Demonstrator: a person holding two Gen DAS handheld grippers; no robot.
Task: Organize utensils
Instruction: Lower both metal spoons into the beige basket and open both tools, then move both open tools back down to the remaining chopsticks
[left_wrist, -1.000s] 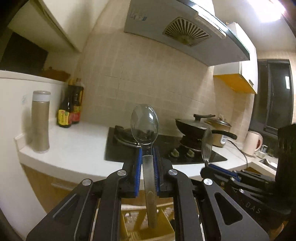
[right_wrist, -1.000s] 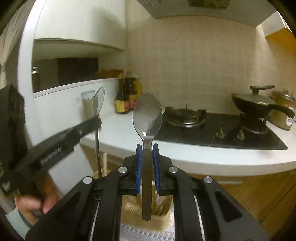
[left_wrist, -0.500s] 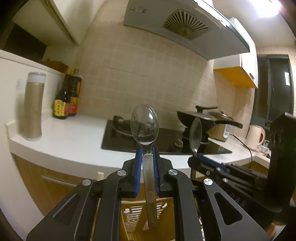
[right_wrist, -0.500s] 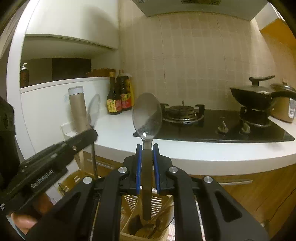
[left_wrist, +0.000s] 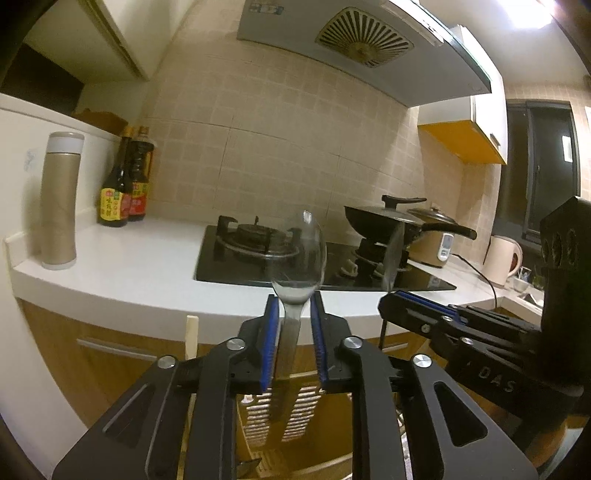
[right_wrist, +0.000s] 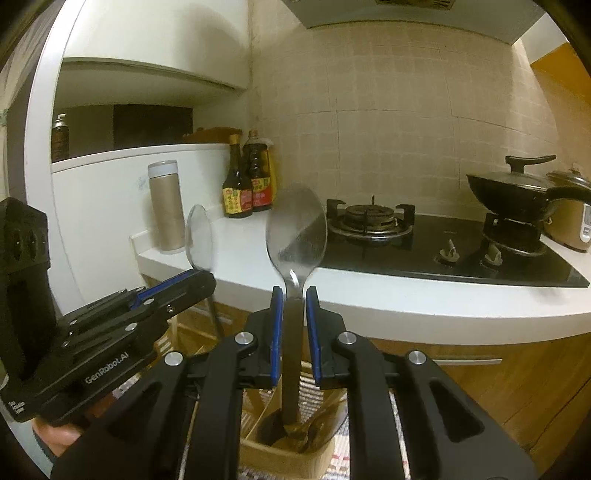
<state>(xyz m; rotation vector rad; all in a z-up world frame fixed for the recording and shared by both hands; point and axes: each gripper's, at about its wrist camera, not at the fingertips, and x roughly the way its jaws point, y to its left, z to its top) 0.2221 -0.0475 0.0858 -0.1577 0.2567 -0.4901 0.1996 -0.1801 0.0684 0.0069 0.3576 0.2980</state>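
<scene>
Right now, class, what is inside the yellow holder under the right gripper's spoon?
In the holder, the handle end of the spoon dips in beside dark utensil shapes. The right gripper, jaws opening, has the handle between its pads. The holder's bottom is hidden in shadow, and the utensils cannot be counted.

- "GenRobot.AI" is showing in white letters along the side of the left gripper (right_wrist: 177, 291).
- "DAS" is showing on the side of the right gripper (left_wrist: 417, 306).
- The labels on the sauce bottles (right_wrist: 251, 181) are staying too small to read.
</scene>
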